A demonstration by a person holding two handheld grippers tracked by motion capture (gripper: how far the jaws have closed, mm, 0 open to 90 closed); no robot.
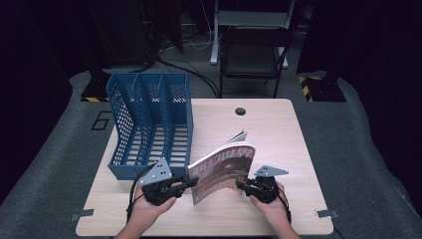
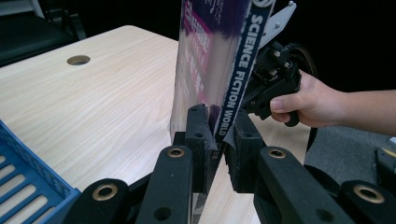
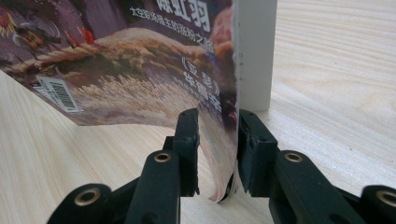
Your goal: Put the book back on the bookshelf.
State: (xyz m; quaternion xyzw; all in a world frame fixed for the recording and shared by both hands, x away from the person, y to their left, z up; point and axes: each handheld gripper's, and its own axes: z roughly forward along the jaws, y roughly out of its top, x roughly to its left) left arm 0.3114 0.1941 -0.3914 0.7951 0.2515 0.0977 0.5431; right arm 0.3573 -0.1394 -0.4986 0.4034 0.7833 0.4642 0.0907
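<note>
A science fiction magazine (image 1: 224,169) stands on its lower edge on the wooden table (image 1: 283,134), cover towards me and bowed. My left gripper (image 1: 191,181) is at its spine end. In the left gripper view the pads of that gripper (image 2: 220,135) press on the blue spine of the magazine (image 2: 236,70). My right gripper (image 1: 240,184) is at the other lower corner. Seen from the right gripper view, that gripper (image 3: 218,135) stands open around the curled cover of the magazine (image 3: 140,60), with a gap beside its left pad. A hand holds the right gripper (image 2: 275,79) behind the spine.
A blue three-slot file holder (image 1: 149,124) stands at the table's left, close to my left gripper; its corner (image 2: 28,186) is beside the left jaw. A cable hole (image 1: 241,111) lies near the far edge. A black chair (image 1: 254,50) stands beyond the table.
</note>
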